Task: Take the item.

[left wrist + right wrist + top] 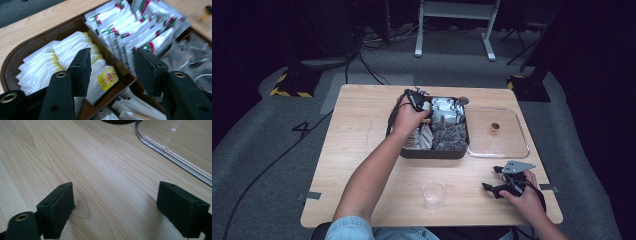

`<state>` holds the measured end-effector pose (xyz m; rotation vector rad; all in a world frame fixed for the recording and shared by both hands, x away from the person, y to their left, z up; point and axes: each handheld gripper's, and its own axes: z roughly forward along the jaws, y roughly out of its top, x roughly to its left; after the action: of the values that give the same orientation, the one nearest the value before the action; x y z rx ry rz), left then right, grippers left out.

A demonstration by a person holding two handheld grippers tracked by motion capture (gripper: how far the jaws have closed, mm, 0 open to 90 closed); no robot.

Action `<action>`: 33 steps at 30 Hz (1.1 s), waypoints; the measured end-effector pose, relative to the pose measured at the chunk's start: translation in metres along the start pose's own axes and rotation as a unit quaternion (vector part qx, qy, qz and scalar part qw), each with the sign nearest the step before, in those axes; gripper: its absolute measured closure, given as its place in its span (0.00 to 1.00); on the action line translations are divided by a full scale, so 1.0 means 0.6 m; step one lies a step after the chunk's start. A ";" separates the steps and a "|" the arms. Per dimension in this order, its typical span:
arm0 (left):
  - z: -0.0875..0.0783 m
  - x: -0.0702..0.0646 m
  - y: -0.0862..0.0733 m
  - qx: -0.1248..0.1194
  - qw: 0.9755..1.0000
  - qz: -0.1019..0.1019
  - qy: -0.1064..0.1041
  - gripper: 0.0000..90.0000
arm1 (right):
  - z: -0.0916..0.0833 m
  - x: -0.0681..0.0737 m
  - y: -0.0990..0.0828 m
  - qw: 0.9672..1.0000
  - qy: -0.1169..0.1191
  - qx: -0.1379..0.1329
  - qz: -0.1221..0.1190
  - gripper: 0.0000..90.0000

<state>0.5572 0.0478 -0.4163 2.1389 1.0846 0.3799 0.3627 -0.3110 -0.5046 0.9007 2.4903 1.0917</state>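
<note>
Left gripper: the left gripper is held over the brown compartment box, its jaws parted with nothing clamped between them.
Thing reached for: a tea bag with a yellow tag is seen lying just under the gap between the jaws, at the near end of a row of white tea bags in the left compartment.
Beside it: a brown divider wall is set to the right of that row; past it, silver sachets with red and green marks are packed upright.
Doing the step well: by judgement, the jaws should be lowered squarely astride the single tagged bag and closed on its paper only, so that the divider and neighbouring bags are not caught.
Right gripper: the right gripper is rested low over bare table at the near right, jaws wide apart and empty.
Edges: the rim of a clear lid is seen lying flat just beyond it, right of the box.
Open room: a clear plastic cup is stood on the near table, between the two arms, well apart from the box; open wood is left all around it for carrying a bag across.
</note>
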 end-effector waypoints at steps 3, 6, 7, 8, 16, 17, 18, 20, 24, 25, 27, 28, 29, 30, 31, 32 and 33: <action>0.012 0.005 -0.002 0.011 1.000 -0.003 0.008 0.56 | 0.000 0.000 0.000 1.000 0.000 0.000 0.000 0.16; 0.030 0.012 -0.005 0.033 0.999 -0.006 0.013 0.59 | 0.000 0.000 0.000 1.000 0.000 0.000 0.000 0.16; 0.030 0.012 -0.005 0.033 0.999 -0.006 0.013 0.59 | 0.000 0.000 0.000 1.000 0.000 0.000 0.000 0.16; 0.035 0.015 -0.005 0.042 0.999 -0.007 0.016 0.60 | 0.000 0.000 0.000 1.000 0.000 0.000 0.000 0.16; 0.045 0.017 0.002 0.064 0.998 -0.008 0.013 0.64 | 0.000 0.000 0.000 1.000 0.000 0.000 0.000 0.16; 0.046 0.016 0.002 0.066 0.998 -0.009 0.013 0.64 | 0.000 0.000 0.000 1.000 0.000 0.000 0.001 0.16; 0.048 0.016 0.002 0.071 0.997 -0.012 0.009 0.66 | 0.000 0.000 0.000 1.000 0.000 0.000 0.000 0.16; 0.052 0.016 0.001 0.080 0.997 -0.010 0.011 0.67 | 0.000 0.000 0.000 1.000 0.000 0.000 0.000 0.16; 0.058 0.018 0.000 0.080 0.997 -0.008 0.014 0.66 | 0.000 0.000 0.000 1.000 0.000 0.000 0.000 0.16; 0.060 0.019 0.001 0.087 0.996 -0.006 0.017 0.66 | 0.000 0.000 0.000 1.000 0.000 0.000 0.000 0.16; 0.061 0.019 0.000 0.087 0.996 -0.005 0.017 0.67 | 0.000 0.000 0.000 1.000 0.000 0.000 -0.001 0.16; 0.063 0.019 0.000 0.089 0.996 -0.005 0.017 0.67 | 0.000 0.000 0.000 1.000 0.000 0.000 0.000 0.16; 0.065 0.020 -0.001 0.097 0.995 -0.004 0.016 0.69 | 0.000 0.000 0.000 1.000 0.000 0.000 0.000 0.16; 0.066 0.020 -0.002 0.098 0.995 -0.006 0.017 0.69 | 0.000 0.000 0.000 1.000 0.000 0.000 0.000 0.16; 0.068 0.021 -0.003 0.099 0.995 -0.005 0.019 0.69 | 0.000 0.000 0.000 1.000 0.000 0.000 0.000 0.16; 0.069 0.021 -0.003 0.100 0.995 -0.007 0.018 0.68 | 0.000 0.000 0.000 1.000 0.000 0.000 0.000 0.16; 0.069 0.021 -0.003 0.099 0.995 -0.009 0.017 0.67 | 0.000 0.000 0.000 1.000 0.000 0.000 0.000 0.16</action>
<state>0.5860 0.0398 -0.4479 2.3020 1.2032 0.3134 0.3627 -0.3110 -0.5046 0.9004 2.4901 1.0919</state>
